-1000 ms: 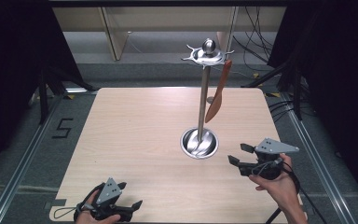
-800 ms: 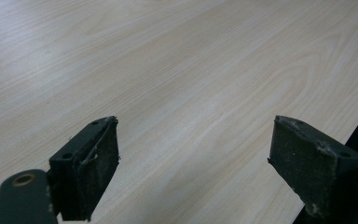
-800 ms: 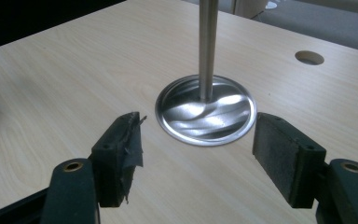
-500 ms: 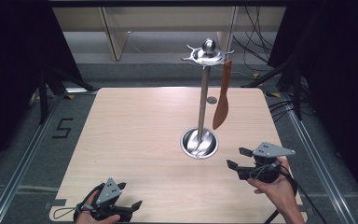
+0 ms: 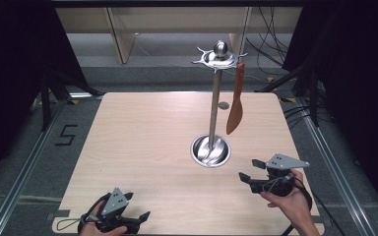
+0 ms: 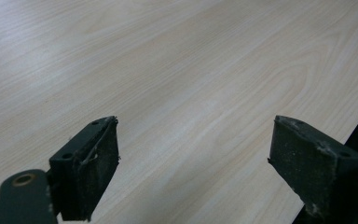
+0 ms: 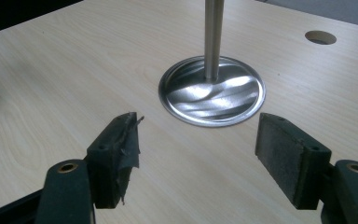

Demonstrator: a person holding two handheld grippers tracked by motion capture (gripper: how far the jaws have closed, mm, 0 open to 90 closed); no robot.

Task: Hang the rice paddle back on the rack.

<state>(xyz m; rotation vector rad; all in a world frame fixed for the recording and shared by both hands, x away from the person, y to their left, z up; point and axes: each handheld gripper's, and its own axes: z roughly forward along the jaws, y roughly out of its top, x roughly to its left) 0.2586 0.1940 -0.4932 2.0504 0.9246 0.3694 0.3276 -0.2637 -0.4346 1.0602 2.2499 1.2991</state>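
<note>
Now right gripper (image 5: 248, 170) nearer the person (spatula (image 5: 235, 101) steadier).

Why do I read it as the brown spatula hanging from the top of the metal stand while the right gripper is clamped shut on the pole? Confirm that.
One part is wrong. The right gripper is not clamped on the pole; its jaws stand open and empty, short of the stand's base, as the right gripper view shows. The brown spatula does hang from the top of the metal stand.
</note>
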